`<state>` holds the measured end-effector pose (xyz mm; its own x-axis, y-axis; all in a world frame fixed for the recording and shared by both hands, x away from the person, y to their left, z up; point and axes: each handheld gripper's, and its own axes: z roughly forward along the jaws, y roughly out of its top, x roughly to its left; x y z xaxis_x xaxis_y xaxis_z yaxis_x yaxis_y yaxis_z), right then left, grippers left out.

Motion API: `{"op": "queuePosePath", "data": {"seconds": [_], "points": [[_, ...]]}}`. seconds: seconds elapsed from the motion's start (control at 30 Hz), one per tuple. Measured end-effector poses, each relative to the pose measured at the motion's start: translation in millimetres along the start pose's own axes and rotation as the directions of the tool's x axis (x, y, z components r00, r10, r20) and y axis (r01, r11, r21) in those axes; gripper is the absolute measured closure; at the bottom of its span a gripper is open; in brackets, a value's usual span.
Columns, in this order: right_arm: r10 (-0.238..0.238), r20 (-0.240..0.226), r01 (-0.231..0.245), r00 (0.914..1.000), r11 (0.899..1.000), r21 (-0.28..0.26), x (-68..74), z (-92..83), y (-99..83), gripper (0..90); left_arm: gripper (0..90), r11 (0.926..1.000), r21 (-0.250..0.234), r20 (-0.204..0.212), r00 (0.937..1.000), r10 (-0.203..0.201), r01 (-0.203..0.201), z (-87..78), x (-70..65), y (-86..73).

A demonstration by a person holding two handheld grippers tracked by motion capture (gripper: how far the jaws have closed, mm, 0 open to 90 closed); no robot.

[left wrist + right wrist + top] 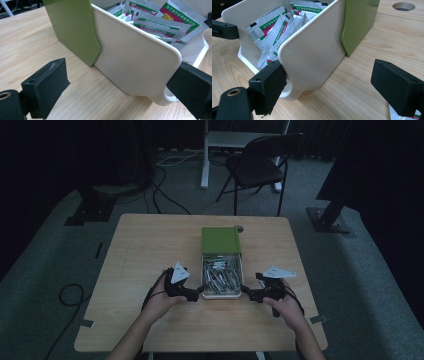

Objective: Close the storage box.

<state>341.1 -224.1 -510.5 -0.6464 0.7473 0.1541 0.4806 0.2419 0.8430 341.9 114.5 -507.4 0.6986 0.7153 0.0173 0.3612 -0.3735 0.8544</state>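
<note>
1. A white drawer-like tray [220, 294] lies at the middle of the wooden table [145, 250], pulled partly out of a green sleeve [220, 240] toward the near edge. It holds a heap of silver sachets [220, 274] printed in green and red.
2. The left gripper [199, 291] sits just beside the tray's near-left corner. In the left gripper view its jaws stand wide apart, one out over bare wood to the left and the other at the tray's near end by the rounded corner; they hold nothing.
3. The right gripper [245, 289] sits just beside the near-right corner. In the right gripper view its jaws are likewise spread wide, one against the tray's near end by a round hole in it, the other clear over the table; nothing is clamped.
4. The tray's long axis runs near to far. Its exposed end points toward the person and the sleeve covers the far part.
5. Both forearms come in from the near edge and angle inward. The left hand [162, 299] and right hand [286, 306] each wrap a gripper body low over the table, with the jaws aimed inward at the tray from either side.
6. A small round hole [239, 228] shows in the table by the sleeve's far-right corner.
</note>
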Motion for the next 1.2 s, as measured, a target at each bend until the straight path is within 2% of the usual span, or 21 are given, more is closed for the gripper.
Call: {"op": "queuePosePath", "data": {"seconds": [0.43, 0.8, 0.97, 1.2], "points": [[0.008, 0.019, -0.008, 0.9998, 1.0, 0.004, -3.8, 2.8, 4.0, 12.9, 5.3, 1.0, 0.001, -0.004, 1.0, -0.002, 0.002, 4.3, 3.2, 3.0], [0.007, 0.022, -0.007, 0.9997, 1.0, 0.007, -5.5, 6.4, 7.6, 12.9, 5.2, 0.9999, 0.001, -0.018, 0.9998, -0.011, 0.011, 6.8, 7.0, 6.1], [0.005, 0.023, -0.006, 0.9997, 1.0, 0.008, -6.0, 7.9, 9.1, 12.9, 5.2, 1.0, 0.002, -0.036, 0.9994, 0.002, -0.002, 7.5, 8.4, 8.4], [0.017, 0.029, -0.017, 0.9994, 1.0, 0.001, -7.5, 9.0, 12.5, 12.9, 5.2, 1.0, 0.001, -0.037, 0.9993, -0.006, 0.006, 8.4, 11.6, 11.0]]}}
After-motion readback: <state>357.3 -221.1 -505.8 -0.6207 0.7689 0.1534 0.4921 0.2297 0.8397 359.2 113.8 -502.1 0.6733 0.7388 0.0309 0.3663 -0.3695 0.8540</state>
